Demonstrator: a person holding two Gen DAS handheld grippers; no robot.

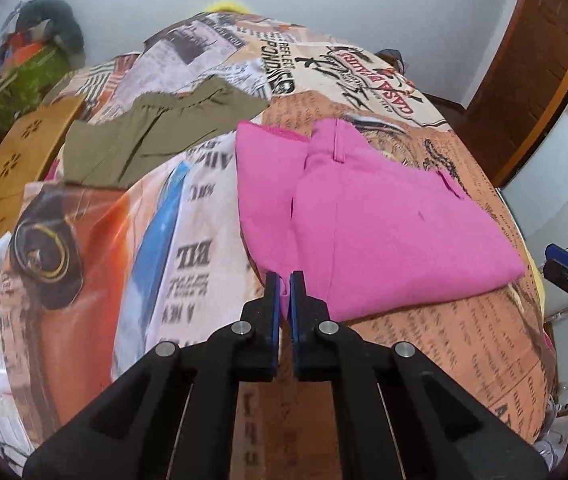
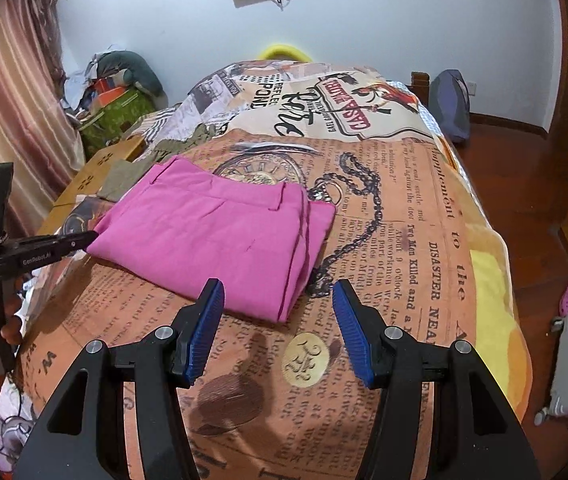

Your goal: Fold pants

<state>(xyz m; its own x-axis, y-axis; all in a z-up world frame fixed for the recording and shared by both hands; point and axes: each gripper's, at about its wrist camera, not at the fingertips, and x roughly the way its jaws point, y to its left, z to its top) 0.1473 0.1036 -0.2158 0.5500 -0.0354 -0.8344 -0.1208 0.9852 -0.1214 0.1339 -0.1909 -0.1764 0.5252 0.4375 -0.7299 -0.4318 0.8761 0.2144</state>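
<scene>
Bedspread printed like old newspaper covers the bed nearest the cameras, its readable words including "DISASTER" and "Two Men Killed". On it lies the folded bright pink fabric pants, a neat rectangle with stacked layers along one edge. The left black gripper with blue pads is nearly closed, pinching a corner of the pink cloth. The right black gripper with blue pads stands wide open just short of the pants, holding nothing. Beyond lies an olive-green crumpled garment, beside a wooden board with flower cut-outs. Farther off, "CASA" shows in red print.
</scene>
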